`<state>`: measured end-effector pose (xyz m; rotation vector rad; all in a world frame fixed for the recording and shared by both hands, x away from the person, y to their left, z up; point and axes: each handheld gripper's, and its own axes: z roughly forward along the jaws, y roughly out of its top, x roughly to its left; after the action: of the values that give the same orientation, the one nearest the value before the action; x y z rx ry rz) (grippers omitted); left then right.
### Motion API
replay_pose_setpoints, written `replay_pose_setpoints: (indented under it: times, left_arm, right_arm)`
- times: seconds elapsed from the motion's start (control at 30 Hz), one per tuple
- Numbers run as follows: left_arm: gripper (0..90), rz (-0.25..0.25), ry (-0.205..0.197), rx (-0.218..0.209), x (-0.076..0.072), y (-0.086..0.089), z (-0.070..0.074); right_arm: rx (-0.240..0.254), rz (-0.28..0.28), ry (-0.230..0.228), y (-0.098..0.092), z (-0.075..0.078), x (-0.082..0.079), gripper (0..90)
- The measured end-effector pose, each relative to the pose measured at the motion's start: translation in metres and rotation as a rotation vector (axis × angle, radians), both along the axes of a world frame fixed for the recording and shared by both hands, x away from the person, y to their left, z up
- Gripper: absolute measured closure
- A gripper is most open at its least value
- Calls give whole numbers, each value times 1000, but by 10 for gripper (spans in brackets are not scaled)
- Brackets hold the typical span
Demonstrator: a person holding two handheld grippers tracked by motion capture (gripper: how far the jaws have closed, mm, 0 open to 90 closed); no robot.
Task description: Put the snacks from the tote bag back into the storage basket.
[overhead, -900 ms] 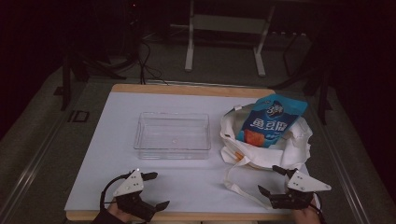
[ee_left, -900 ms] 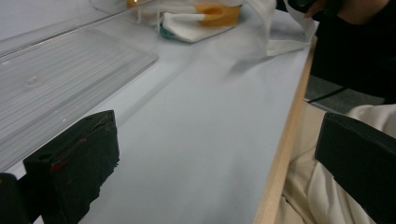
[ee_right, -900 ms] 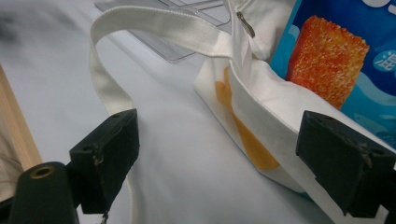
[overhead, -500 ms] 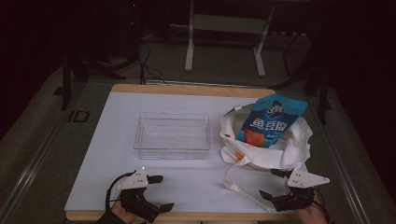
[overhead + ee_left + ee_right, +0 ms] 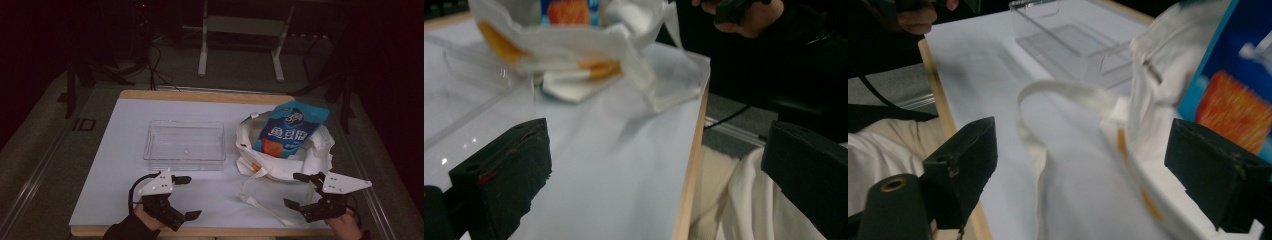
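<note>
A white cloth tote bag (image 5: 305, 157) lies at the table's right with a blue snack packet (image 5: 290, 131) sticking out of it. My right gripper (image 5: 296, 190) hovers open at the near right, its jaws facing the bag's loose strap (image 5: 260, 197). In the right gripper view the strap (image 5: 1048, 100) lies on the table between the wide-apart jaws of that gripper (image 5: 1083, 145), untouched, with the packet (image 5: 1233, 75) at the right. My left gripper (image 5: 187, 197) is open near the front edge, nothing between its fingers. The left gripper view has its jaws (image 5: 656, 145) apart and the bag (image 5: 589, 45) ahead.
A clear plastic box (image 5: 184, 145) stands empty in the middle of the white mat (image 5: 125, 150); it also appears as the clear box (image 5: 1068, 35) in the right gripper view. The wooden table edge (image 5: 691, 165) runs close by the left gripper. Stands and cables sit on the dark floor behind.
My left gripper has shifted a little to the right and turned slightly. The right gripper has barely moved. Both stay open, and the bag and box are as before.
</note>
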<state>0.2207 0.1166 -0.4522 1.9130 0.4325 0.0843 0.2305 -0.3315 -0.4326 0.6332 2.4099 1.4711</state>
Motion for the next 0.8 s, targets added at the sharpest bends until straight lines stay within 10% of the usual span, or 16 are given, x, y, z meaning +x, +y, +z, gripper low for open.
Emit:
replay_pose_setpoints:
  times: [0.3,0.8]
  left_arm:
    - [1,-45,-59,-7,19,-24,29]
    - [1,-64,-148,-57,60,-65,74]
  right_arm:
    - [63,34,-88,-2,41,8,131]
    - [119,-3,-134,-15,67,28,122]
